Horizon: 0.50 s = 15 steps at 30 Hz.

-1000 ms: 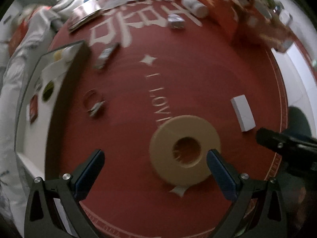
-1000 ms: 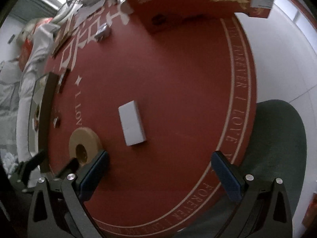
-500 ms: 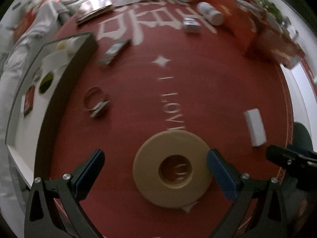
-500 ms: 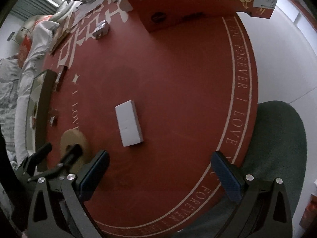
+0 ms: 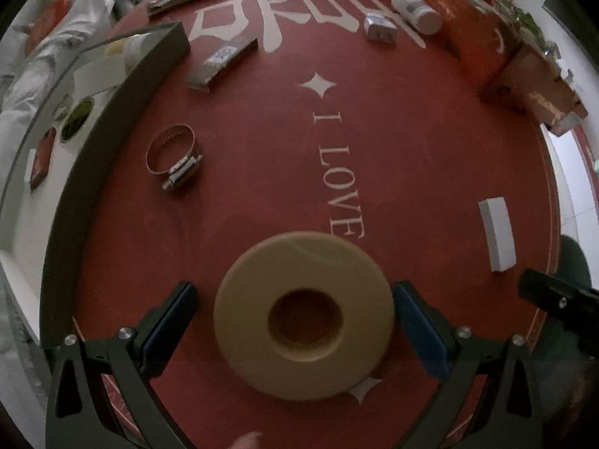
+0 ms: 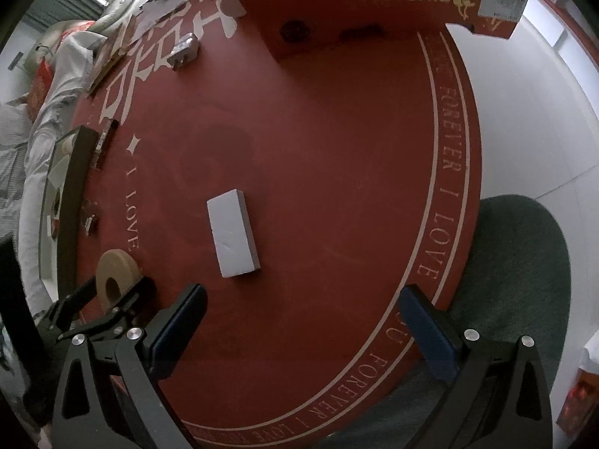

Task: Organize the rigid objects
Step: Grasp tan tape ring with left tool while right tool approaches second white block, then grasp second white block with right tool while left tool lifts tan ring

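Observation:
A beige tape roll point(image 5: 303, 314) lies flat on the red round table point(image 5: 430, 142), between the fingers of my open left gripper point(image 5: 295, 299); the right pad is at its edge, the left pad stands apart. The roll also shows in the right wrist view point(image 6: 118, 273). A white rectangular block point(image 6: 234, 237) lies ahead of my open, empty right gripper point(image 6: 303, 303); it also shows in the left wrist view point(image 5: 498, 239). A metal hose clamp point(image 5: 174, 157) lies near a dark-walled tray point(image 5: 108, 131) holding small items.
A flat silver packet point(image 5: 222, 61), a foil-wrapped piece point(image 5: 380, 30) and a white bottle point(image 5: 415, 11) lie farther back. Orange boxes point(image 6: 355, 3) stand at the table's far side. A dark green chair point(image 6: 524, 269) sits beyond the table's edge at right.
My left gripper has moved forward over the table, so the tape roll now sits between its fingers. My right gripper has shifted slightly; the white block stays put.

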Tool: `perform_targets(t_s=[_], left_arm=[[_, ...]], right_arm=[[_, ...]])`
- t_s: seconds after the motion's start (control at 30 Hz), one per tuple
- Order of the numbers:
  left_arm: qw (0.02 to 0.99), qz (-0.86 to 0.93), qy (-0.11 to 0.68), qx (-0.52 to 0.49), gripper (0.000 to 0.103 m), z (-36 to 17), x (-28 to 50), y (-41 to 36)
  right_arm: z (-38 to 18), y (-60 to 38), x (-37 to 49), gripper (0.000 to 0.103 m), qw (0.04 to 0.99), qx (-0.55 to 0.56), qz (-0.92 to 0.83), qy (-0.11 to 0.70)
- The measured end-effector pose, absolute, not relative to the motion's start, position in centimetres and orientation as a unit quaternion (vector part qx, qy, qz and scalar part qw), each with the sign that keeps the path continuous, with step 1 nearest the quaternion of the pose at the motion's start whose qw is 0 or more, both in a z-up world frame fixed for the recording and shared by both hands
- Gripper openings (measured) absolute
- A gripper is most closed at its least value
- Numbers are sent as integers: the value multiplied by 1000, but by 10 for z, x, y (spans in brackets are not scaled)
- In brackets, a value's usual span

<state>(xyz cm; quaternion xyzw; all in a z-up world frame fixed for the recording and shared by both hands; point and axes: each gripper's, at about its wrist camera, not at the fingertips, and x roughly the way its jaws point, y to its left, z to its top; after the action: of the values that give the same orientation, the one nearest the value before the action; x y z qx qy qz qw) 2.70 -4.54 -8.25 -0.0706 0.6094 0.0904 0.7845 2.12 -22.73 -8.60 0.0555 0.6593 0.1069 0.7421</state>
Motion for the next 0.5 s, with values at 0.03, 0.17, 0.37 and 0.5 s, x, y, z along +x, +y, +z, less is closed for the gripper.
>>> perform_targets(t_s=[0.03, 0.17, 0.37, 0.5], left_arm=[[784, 91, 609, -73, 103, -83, 27, -45], [780, 88, 616, -70, 103, -84, 27, -48], [787, 74, 611, -46, 89, -80, 19, -52], [783, 96, 611, -76, 89, -83, 9, -32]], right_arm=[[-87, -226, 21, 103, 742, 53, 106, 660], [-88, -220, 21, 103, 740, 35, 111, 662], [-80, -199, 27, 103, 751, -37, 121, 648], [-82, -187, 35, 103, 750, -95, 127, 643]])
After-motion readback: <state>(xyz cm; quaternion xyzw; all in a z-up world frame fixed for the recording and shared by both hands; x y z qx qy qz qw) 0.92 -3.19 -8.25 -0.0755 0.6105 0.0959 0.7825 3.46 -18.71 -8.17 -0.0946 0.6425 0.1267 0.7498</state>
